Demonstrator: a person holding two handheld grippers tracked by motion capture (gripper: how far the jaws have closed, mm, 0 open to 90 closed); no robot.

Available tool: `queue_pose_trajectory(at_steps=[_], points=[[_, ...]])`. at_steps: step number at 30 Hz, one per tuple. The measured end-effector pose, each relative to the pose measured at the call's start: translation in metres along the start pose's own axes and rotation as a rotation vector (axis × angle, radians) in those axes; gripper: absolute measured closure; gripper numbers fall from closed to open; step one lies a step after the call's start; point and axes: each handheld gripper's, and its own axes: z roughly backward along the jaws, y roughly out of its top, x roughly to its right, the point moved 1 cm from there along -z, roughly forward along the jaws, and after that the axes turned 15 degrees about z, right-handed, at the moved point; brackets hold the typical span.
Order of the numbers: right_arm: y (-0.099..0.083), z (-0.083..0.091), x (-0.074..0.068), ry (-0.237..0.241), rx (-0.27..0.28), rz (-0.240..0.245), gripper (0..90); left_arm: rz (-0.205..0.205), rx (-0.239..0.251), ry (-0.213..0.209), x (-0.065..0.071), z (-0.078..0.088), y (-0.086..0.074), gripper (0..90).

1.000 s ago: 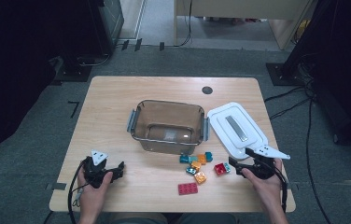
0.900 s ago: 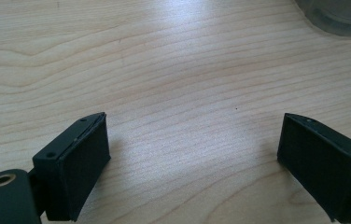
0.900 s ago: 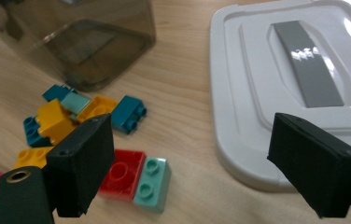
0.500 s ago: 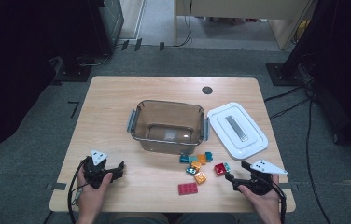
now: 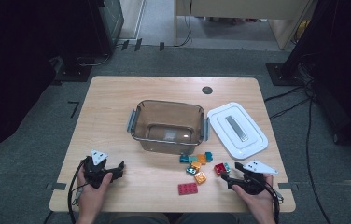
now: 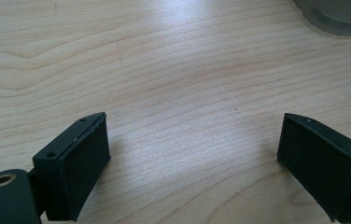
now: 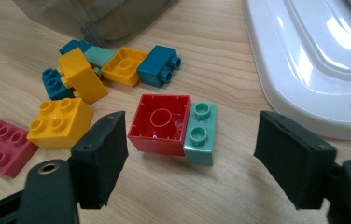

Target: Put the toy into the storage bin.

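A red brick lies hollow side up with a mint-green brick joined to its side. Both sit on the table between the jaws of my right gripper, whose pads stand clear of them. Those jaws have just been closing and the gripper is open. In the high view the right gripper points left at the red brick, near the table's front right. My left gripper rests at the front left, open over bare wood.
A clear brown bin stands mid-table with its white lid lying to its right. Loose yellow, teal and orange bricks and a flat red plate lie left of the red brick.
My right gripper has sunk and come toward the front edge, closing in on the red and mint bricks, with its jaws narrower. The left gripper has stayed put.
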Motion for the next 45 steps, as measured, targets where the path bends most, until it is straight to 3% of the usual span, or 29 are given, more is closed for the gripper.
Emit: queue_pose_trajectory(at_steps=[8, 12, 15, 22, 23, 26, 32, 34, 36, 39, 45], points=[[0.000, -0.002, -0.004, 0.024, 0.016, 0.025, 48.0, -0.001, 0.000, -0.001, 0.000, 0.000, 0.000, 8.8], [0.001, 0.004, 0.000, 0.015, 0.050, 0.004, 55.2, -0.002, 0.000, -0.001, 0.000, -0.001, 0.000, 8.7], [-0.003, 0.007, 0.006, 0.012, 0.036, -0.005, 57.7, -0.001, 0.000, -0.001, 0.000, -0.001, 0.000, 8.7], [-0.007, 0.006, 0.008, 0.051, 0.011, 0.004, 58.3, 0.000, 0.002, -0.002, 0.000, -0.001, 0.001, 8.7], [-0.007, 0.004, 0.007, 0.037, -0.007, 0.025, 60.2, 0.000, 0.002, -0.002, 0.000, -0.001, 0.001, 8.7], [-0.006, 0.006, 0.008, 0.024, -0.002, 0.018, 62.6, 0.000, 0.002, -0.002, 0.000, -0.001, 0.001, 8.8], [-0.009, 0.008, 0.014, -0.052, -0.029, 0.017, 67.5, 0.000, 0.002, -0.002, 0.000, -0.001, 0.000, 8.7], [-0.006, 0.013, 0.015, -0.016, 0.026, 0.002, 67.7, 0.000, 0.002, -0.002, 0.000, -0.001, 0.001, 8.8], [-0.005, 0.013, 0.013, -0.009, 0.031, 0.006, 67.7, 0.000, 0.002, -0.002, 0.000, -0.001, 0.000, 8.7], [-0.005, 0.008, 0.009, -0.020, -0.022, 0.029, 67.7, 0.000, 0.002, -0.003, 0.000, -0.001, 0.001, 8.8], [-0.006, 0.002, 0.007, -0.022, -0.033, 0.014, 62.4, 0.000, 0.002, -0.003, 0.000, -0.001, 0.001, 8.8]])
